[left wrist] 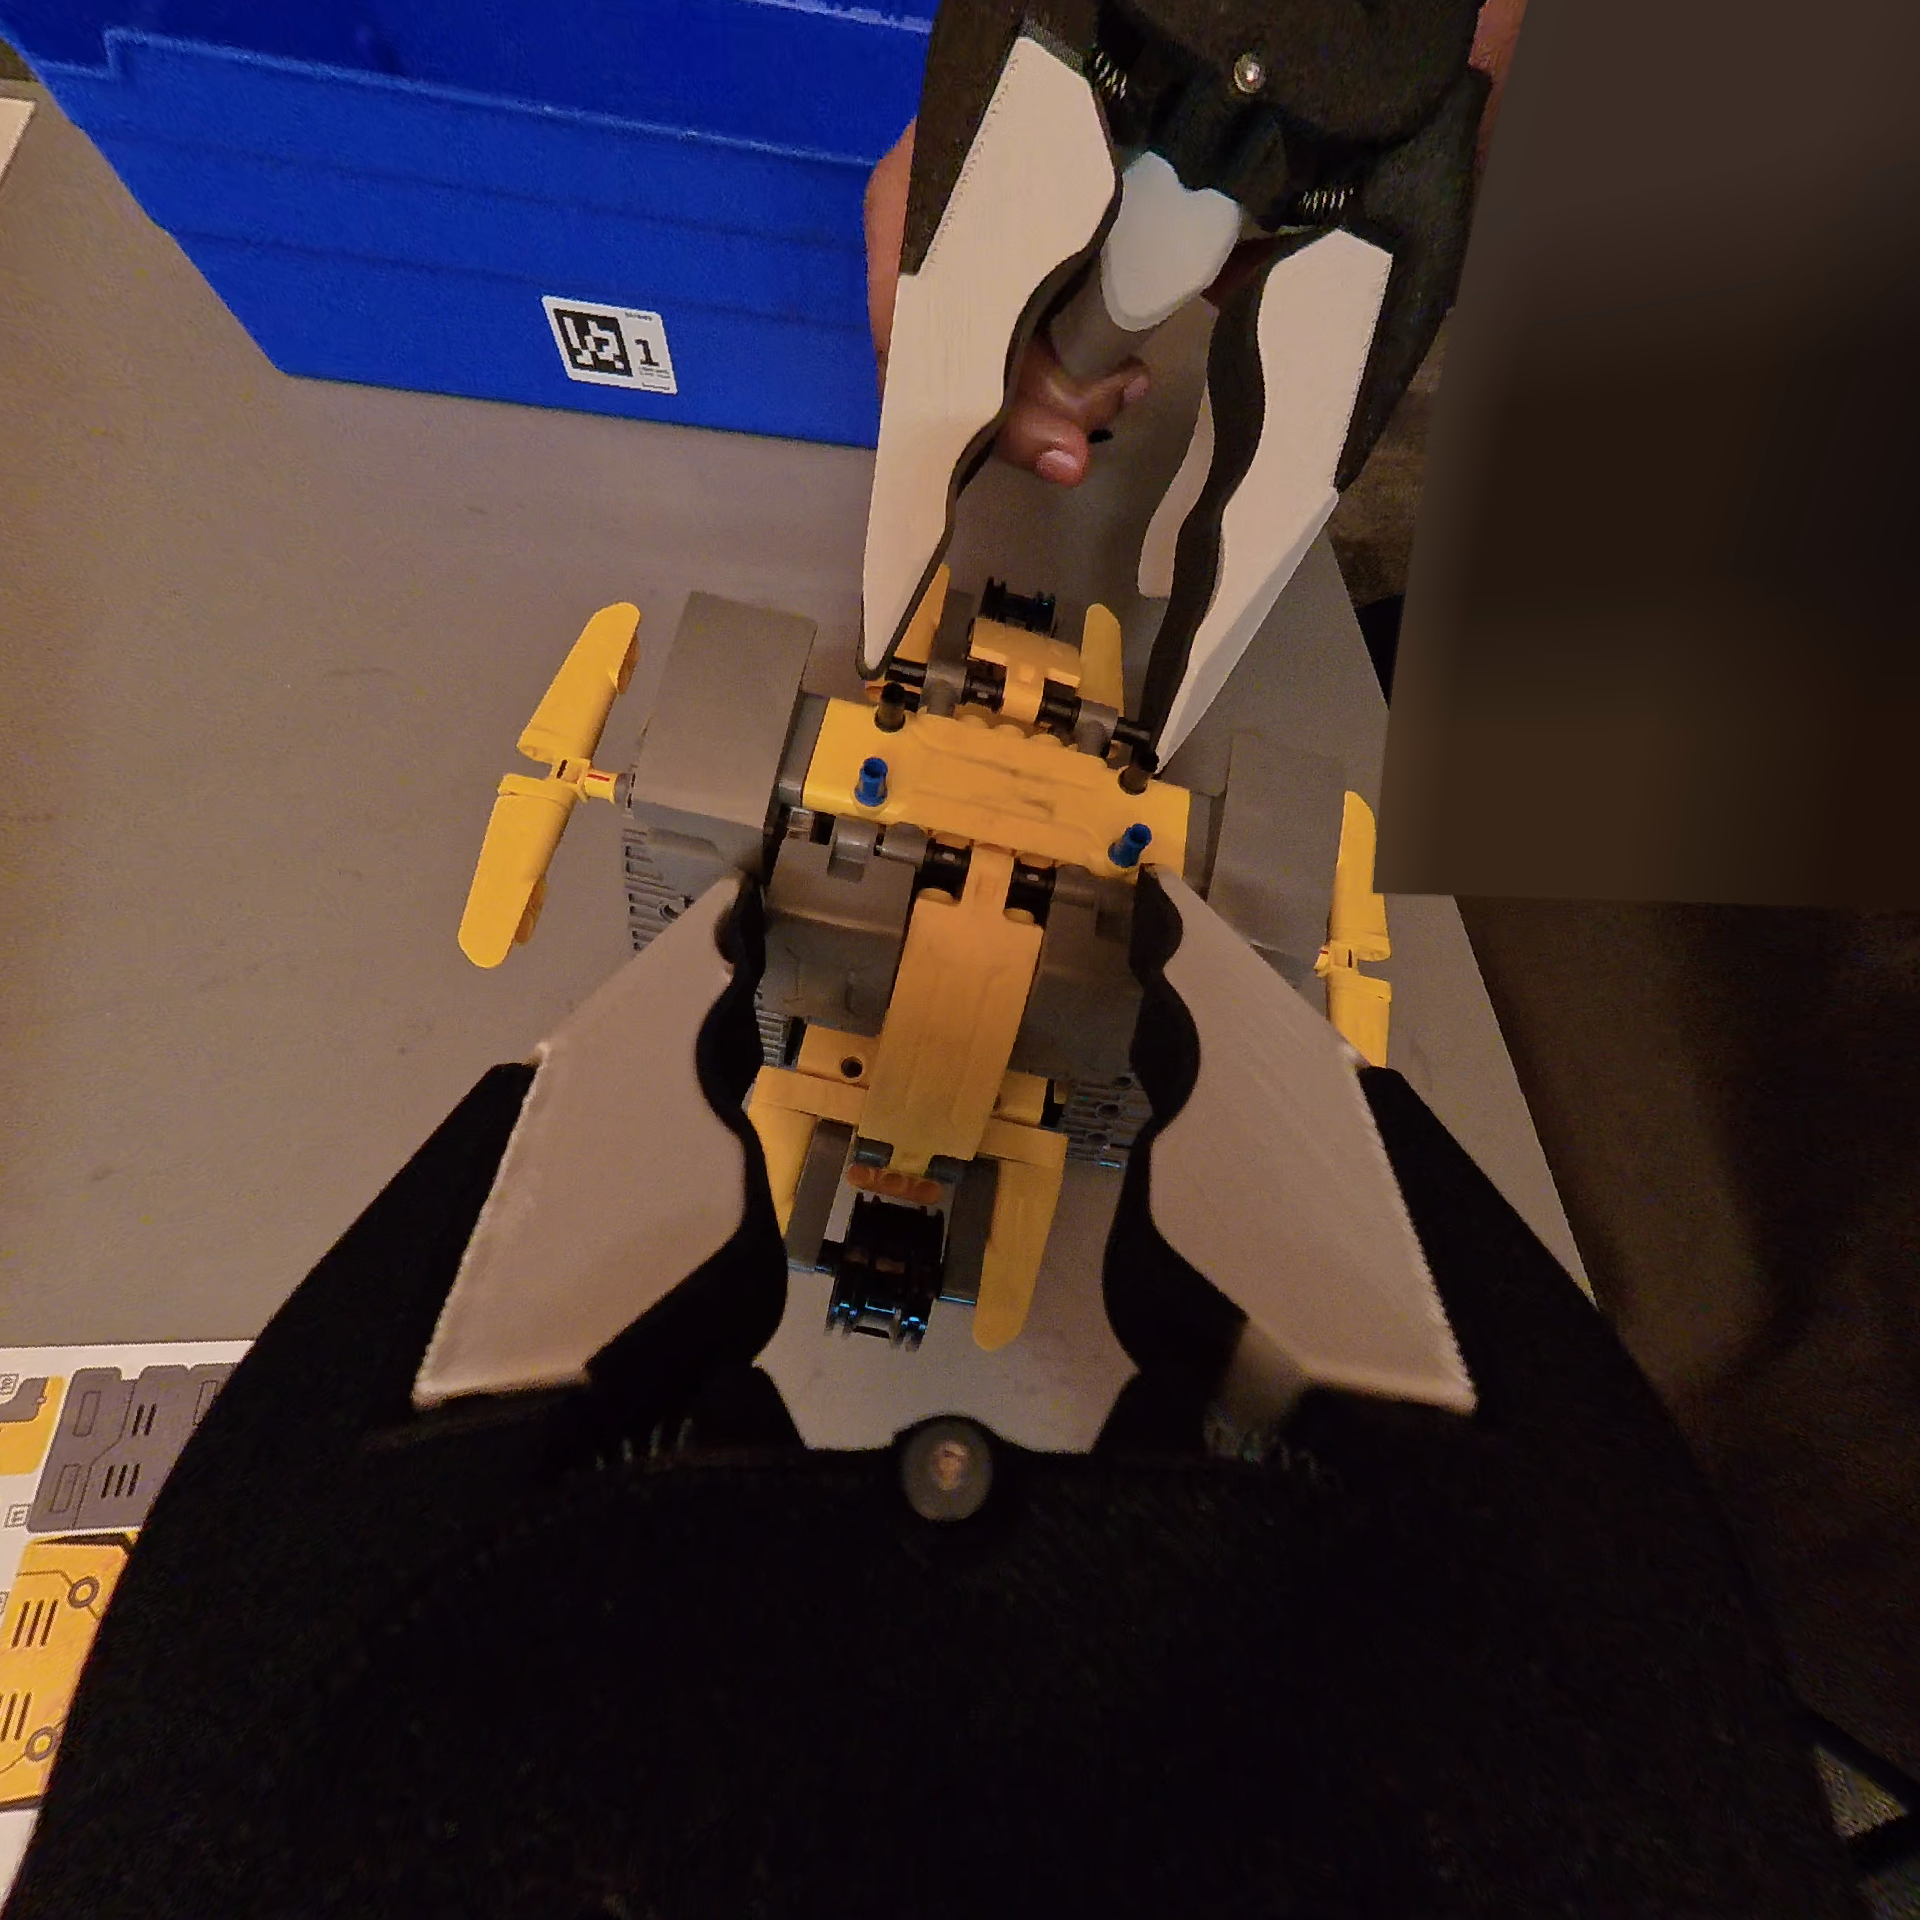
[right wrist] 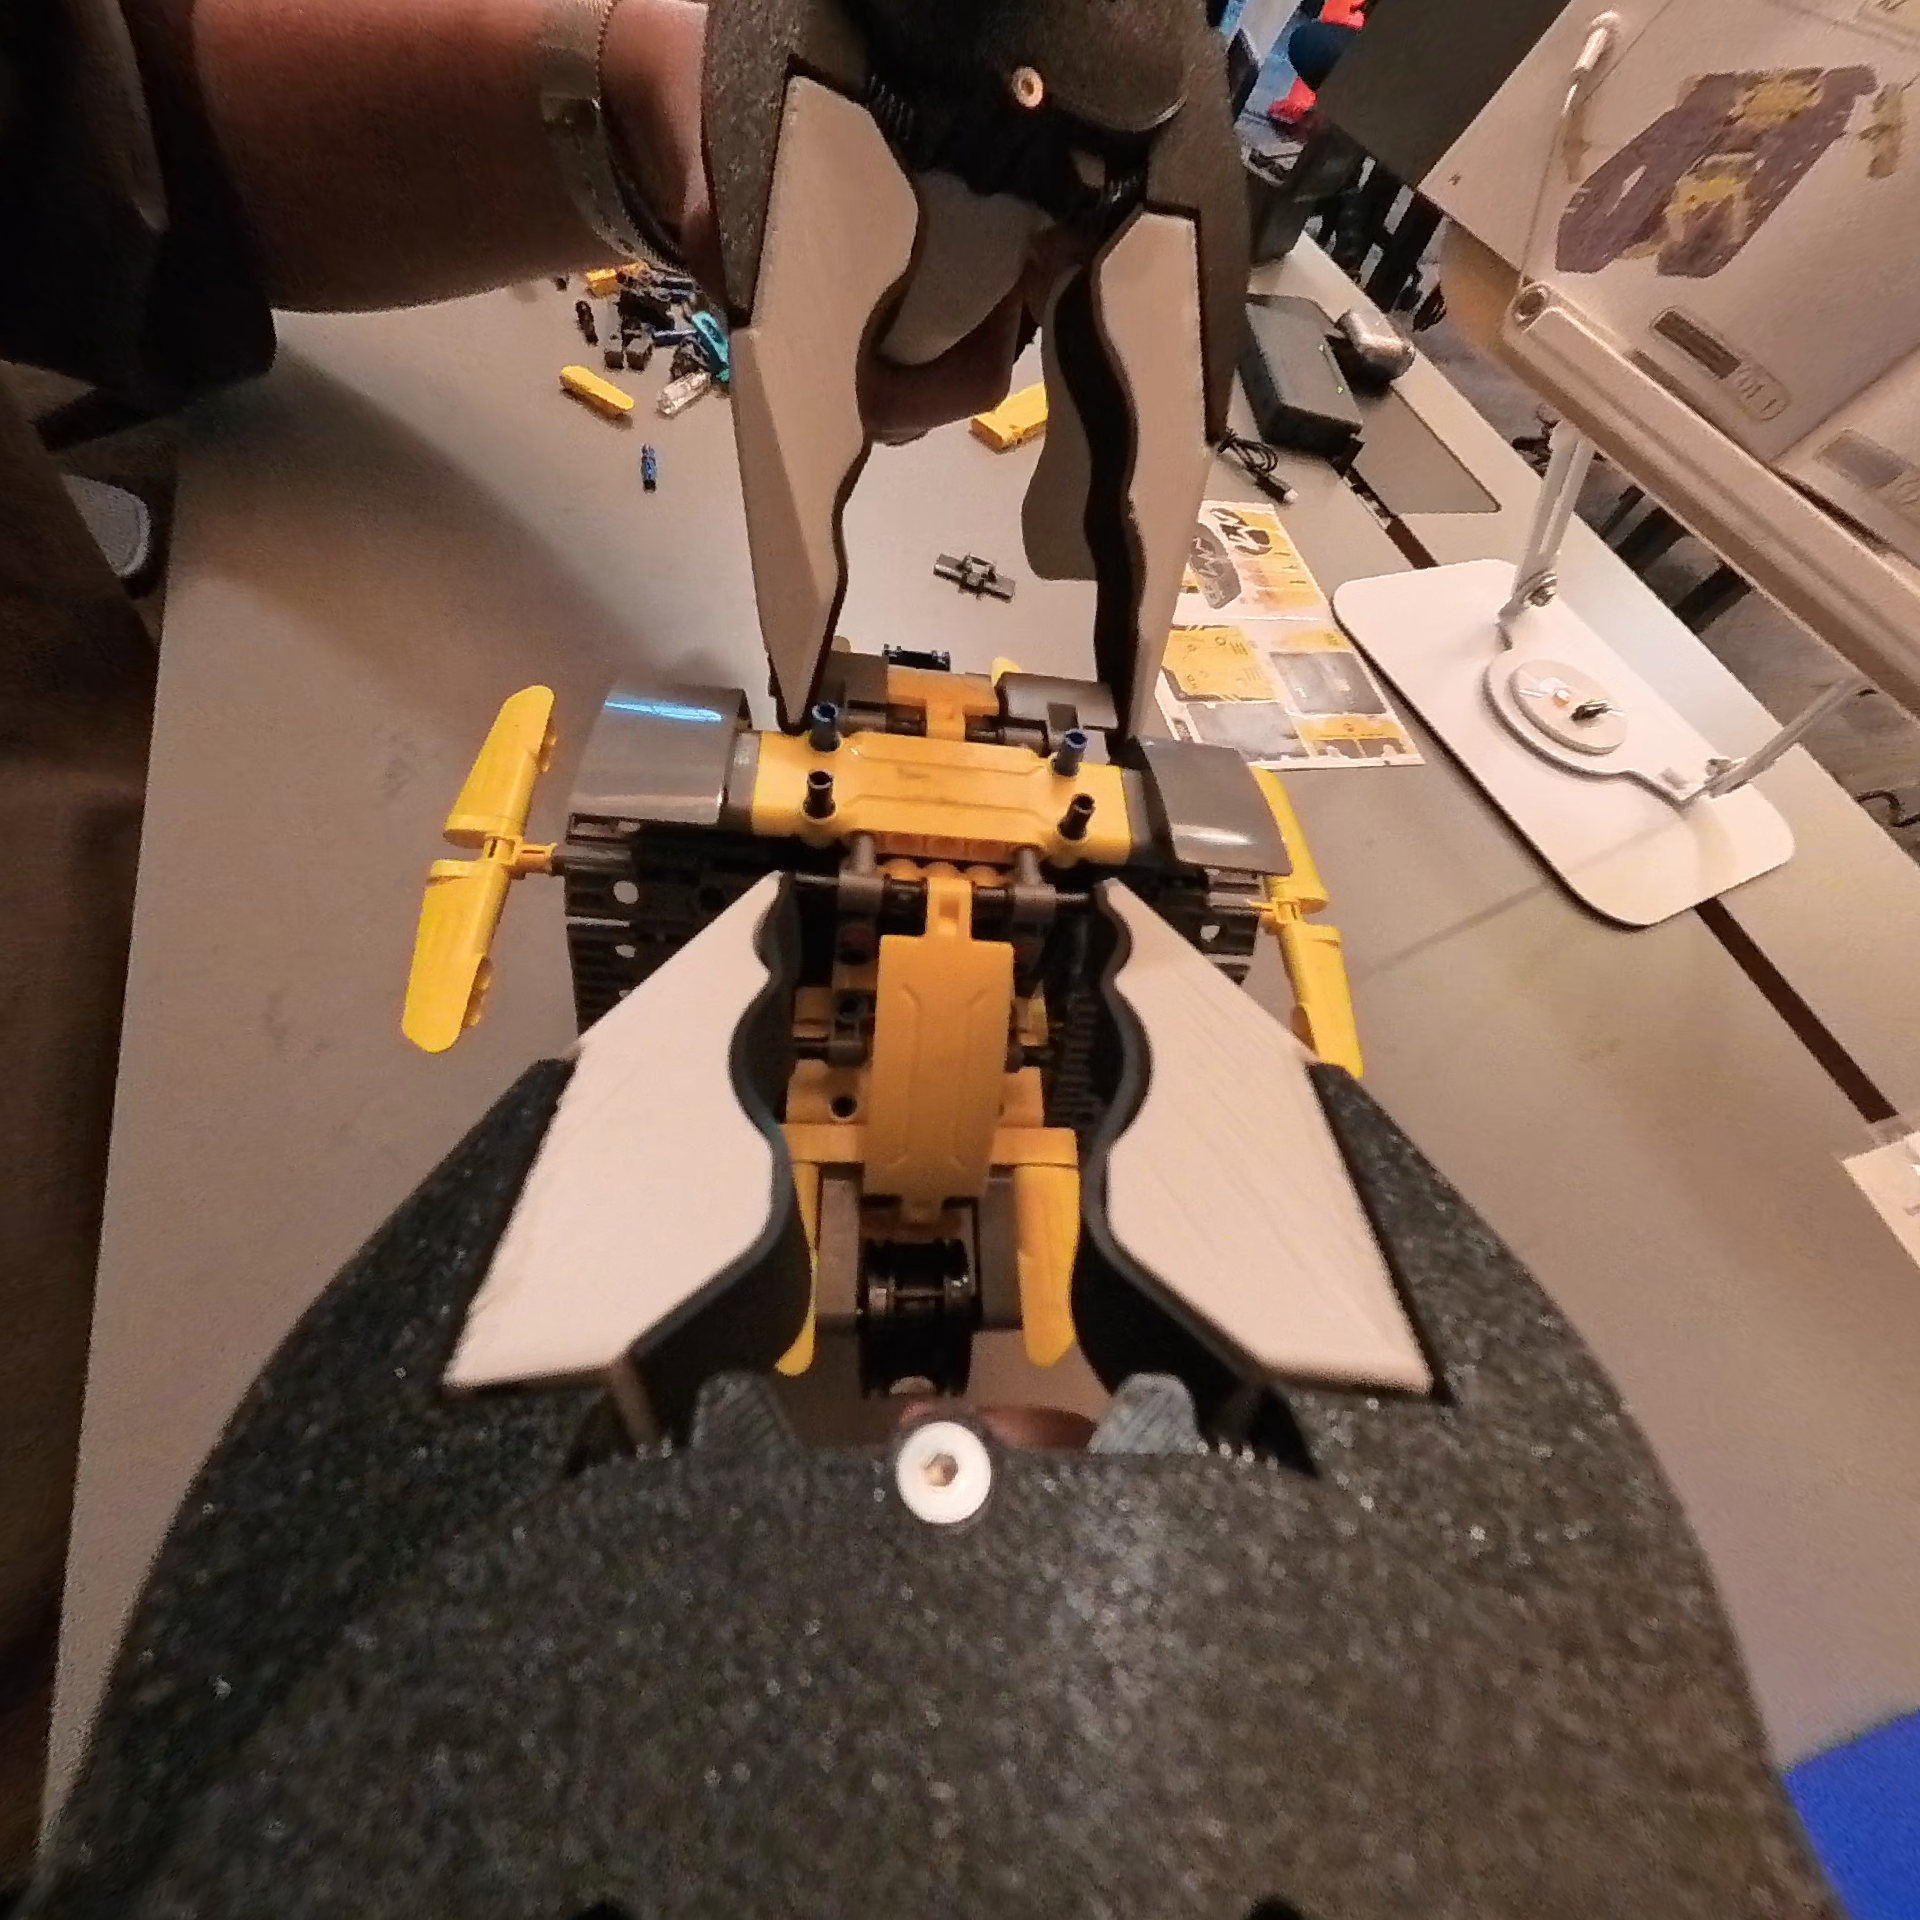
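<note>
A yellow and grey brick-built vehicle model (left wrist: pixel 977 769) stands on the grey table (left wrist: pixel 260 831), with yellow blades sticking out at both sides. My left gripper (left wrist: pixel 948 894) straddles its near end, with both fingers pressed against the grey body. My right gripper (left wrist: pixel 1013 707) comes down from the far side, its fingertips at the black pins by the yellow cross beam. In the right wrist view, the right gripper (right wrist: pixel 940 888) clamps the model (right wrist: pixel 935 790) at its middle. The left gripper (right wrist: pixel 961 722) grips the opposite end.
A blue bin (left wrist: pixel 468 208) with a square tag stands behind the model. A sticker sheet (left wrist: pixel 62 1507) lies at the near left. Loose parts (right wrist: pixel 644 322), more sticker sheets (right wrist: pixel 1278 675), a white stand base (right wrist: pixel 1558 727) and a black device (right wrist: pixel 1299 374) lie farther off. Only a small space, under 4 cm, lies between the two pairs of fingers. Both grippers' tips are roughly 35 cm from the white stand base (right wrist: pixel 1558 727).
</note>
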`<state>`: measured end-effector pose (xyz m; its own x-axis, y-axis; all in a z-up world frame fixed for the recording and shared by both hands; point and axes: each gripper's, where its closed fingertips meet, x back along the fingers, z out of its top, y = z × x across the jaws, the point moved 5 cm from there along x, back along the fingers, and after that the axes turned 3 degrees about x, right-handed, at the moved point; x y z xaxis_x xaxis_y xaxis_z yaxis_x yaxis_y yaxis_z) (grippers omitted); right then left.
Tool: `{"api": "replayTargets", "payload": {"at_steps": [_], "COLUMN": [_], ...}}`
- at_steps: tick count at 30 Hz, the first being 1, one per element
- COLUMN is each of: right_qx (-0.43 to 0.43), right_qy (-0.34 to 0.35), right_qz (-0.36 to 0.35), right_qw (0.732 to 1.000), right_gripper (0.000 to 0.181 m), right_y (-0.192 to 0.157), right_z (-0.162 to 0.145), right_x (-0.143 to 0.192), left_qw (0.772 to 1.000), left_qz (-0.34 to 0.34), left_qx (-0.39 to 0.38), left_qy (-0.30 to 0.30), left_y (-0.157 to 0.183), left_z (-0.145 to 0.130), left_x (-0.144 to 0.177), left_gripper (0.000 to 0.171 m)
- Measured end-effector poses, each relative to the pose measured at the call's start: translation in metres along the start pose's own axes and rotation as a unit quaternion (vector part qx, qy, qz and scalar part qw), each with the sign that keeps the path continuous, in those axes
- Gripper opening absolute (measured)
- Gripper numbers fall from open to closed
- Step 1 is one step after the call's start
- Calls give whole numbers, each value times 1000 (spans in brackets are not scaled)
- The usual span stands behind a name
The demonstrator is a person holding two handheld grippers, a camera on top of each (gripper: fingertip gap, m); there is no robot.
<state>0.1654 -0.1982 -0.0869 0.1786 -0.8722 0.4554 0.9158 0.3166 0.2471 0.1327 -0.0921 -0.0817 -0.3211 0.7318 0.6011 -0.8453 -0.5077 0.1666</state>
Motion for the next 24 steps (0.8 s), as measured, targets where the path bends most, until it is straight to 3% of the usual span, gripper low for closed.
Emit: {"api": "replayTargets", "payload": {"at_steps": [24], "right_qx": [-52], "right_qy": [34], "right_qz": [25], "right_qw": [998], "right_gripper": [57], "right_y": [1], "right_z": [-4], "right_x": [5], "left_qw": [1000], "left_qz": [5], "left_qx": [-3], "left_qy": [12], "left_y": [0], "left_z": [-1], "left_x": [-1], "left_gripper": [70]}}
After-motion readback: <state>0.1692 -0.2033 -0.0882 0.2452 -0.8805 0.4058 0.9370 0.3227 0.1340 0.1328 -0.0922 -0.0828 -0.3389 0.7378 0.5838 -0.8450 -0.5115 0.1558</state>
